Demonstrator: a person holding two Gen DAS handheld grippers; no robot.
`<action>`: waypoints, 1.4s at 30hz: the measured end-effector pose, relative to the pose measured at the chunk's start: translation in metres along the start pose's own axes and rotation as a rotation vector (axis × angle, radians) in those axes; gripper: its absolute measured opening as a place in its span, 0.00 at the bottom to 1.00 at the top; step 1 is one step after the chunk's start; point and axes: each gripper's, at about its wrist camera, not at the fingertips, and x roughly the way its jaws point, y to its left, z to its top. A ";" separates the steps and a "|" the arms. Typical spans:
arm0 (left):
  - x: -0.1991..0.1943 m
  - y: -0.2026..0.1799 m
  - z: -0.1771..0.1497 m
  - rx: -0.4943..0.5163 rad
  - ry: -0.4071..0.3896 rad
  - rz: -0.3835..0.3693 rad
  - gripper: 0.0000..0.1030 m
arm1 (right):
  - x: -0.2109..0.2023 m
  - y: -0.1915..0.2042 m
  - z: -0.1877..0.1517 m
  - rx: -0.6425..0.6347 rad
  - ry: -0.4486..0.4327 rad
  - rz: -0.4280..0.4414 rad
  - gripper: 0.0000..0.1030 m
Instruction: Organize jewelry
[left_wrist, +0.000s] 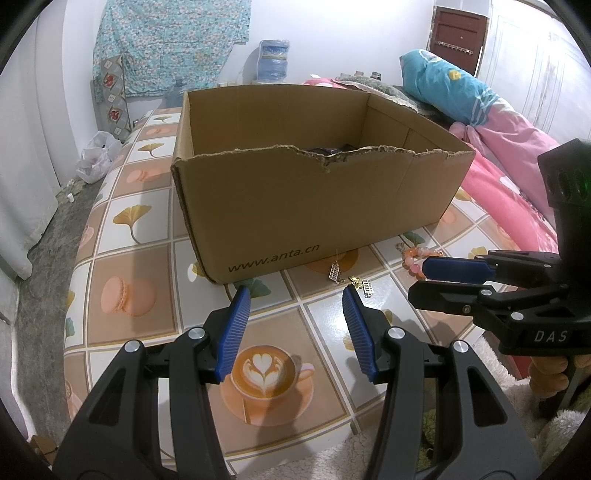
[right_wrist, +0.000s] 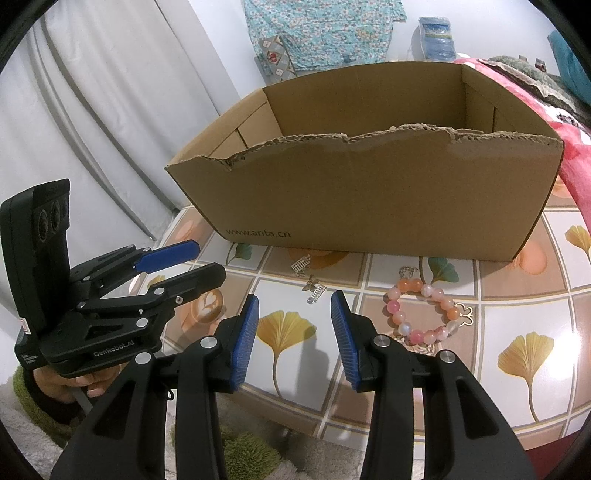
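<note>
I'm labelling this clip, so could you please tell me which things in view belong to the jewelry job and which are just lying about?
Job: bracelet, metal charms, box, left gripper, right gripper.
Lying about: water jug, pillow, plastic bag, floral cloth.

Left gripper (left_wrist: 295, 295) fingers spread, empty; right gripper (right_wrist: 294, 298) fingers spread, empty.

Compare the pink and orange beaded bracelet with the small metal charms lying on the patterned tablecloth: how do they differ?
The pink and orange beaded bracelet is a closed ring of round, glossy beads; the small metal charms are flat, ladder-like silver and gold pieces. The bracelet is much larger than the charms. It lies toward the right, the charms further left. Both rest on the patterned tablecloth, before the brown cardboard box, ungripped.
</note>
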 end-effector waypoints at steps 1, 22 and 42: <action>0.000 0.000 0.000 0.000 -0.001 -0.001 0.48 | 0.000 0.000 0.000 0.000 0.000 0.000 0.39; 0.000 0.000 0.000 0.001 0.001 -0.001 0.48 | 0.000 0.000 0.000 0.004 -0.001 0.004 0.39; 0.000 -0.001 0.002 0.000 0.002 -0.006 0.48 | -0.003 0.001 0.001 -0.001 -0.013 0.005 0.39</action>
